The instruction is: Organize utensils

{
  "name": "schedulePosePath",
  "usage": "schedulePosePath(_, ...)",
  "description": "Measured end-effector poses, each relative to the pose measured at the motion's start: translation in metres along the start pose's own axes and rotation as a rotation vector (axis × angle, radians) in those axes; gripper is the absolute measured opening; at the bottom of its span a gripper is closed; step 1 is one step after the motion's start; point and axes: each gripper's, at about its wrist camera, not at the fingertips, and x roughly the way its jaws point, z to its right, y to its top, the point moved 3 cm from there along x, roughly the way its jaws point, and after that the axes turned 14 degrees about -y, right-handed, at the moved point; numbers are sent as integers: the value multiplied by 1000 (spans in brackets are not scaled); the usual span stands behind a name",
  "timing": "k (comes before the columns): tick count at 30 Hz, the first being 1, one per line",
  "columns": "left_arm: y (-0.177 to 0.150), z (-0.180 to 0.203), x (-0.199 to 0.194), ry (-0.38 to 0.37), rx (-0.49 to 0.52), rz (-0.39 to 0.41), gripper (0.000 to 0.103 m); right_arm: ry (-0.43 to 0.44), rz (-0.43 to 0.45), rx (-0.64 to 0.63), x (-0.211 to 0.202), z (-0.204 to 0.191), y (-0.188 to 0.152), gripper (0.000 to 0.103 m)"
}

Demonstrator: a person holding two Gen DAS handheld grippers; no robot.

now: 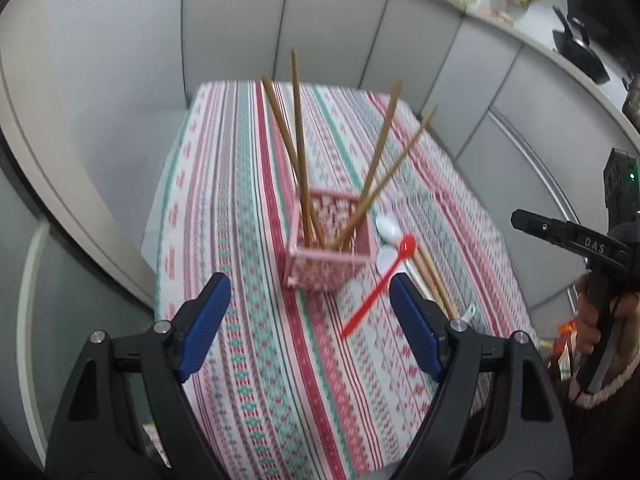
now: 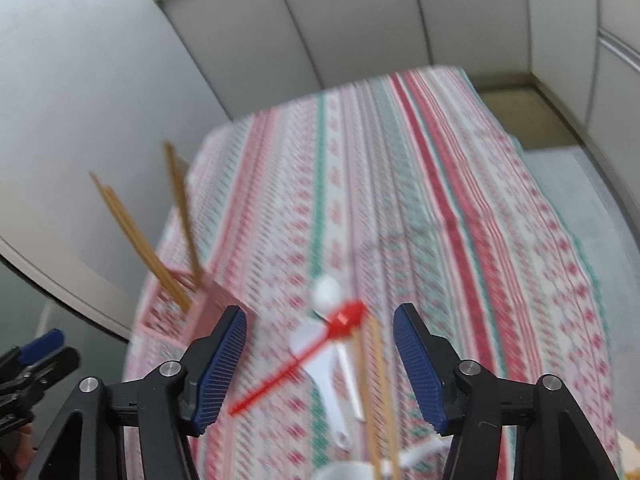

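Note:
A pink square holder (image 1: 332, 252) stands on the striped tablecloth (image 1: 248, 208) with several wooden chopsticks (image 1: 300, 148) leaning in it. To its right lie a red plastic spoon (image 1: 380, 280), white spoons (image 1: 388, 228) and two loose chopsticks (image 1: 434, 284). My left gripper (image 1: 310, 292) is open above the cloth just in front of the holder, nothing between its fingers. In the blurred right wrist view my right gripper (image 2: 320, 316) is open above the red spoon (image 2: 320, 344), the white spoons (image 2: 332, 376) and the loose chopsticks (image 2: 374, 392). The holder (image 2: 180, 312) is at its left.
Grey partition panels (image 1: 320, 20) close off the table's far and left sides. A counter with a dark pan (image 1: 576, 52) and food packets runs along the upper right. A white cup rim (image 2: 344, 472) shows at the bottom edge of the right wrist view. A person's hand (image 1: 596, 320) holds the right gripper's handle.

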Motion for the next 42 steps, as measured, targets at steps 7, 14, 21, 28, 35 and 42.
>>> schedulePosePath(7,-19,14,24,-2,22,-118,82,-59,-162,-24,36,20,-29,70)
schedulePosePath(14,-36,27,49,21,48,-196,82,-74,-277,-44,76,34,-44,57)
schedulePosePath(21,-46,29,73,40,22,-255,82,-53,-365,-32,114,30,-48,37)
schedulePosePath(28,-44,27,80,63,19,-262,82,-34,-425,-36,139,20,-56,24)
schedulePosePath(35,-41,44,86,45,51,-261,82,-51,-412,-99,140,10,-58,10)
schedulePosePath(42,-36,72,91,26,113,-242,76,-48,-397,-67,120,33,-56,8)
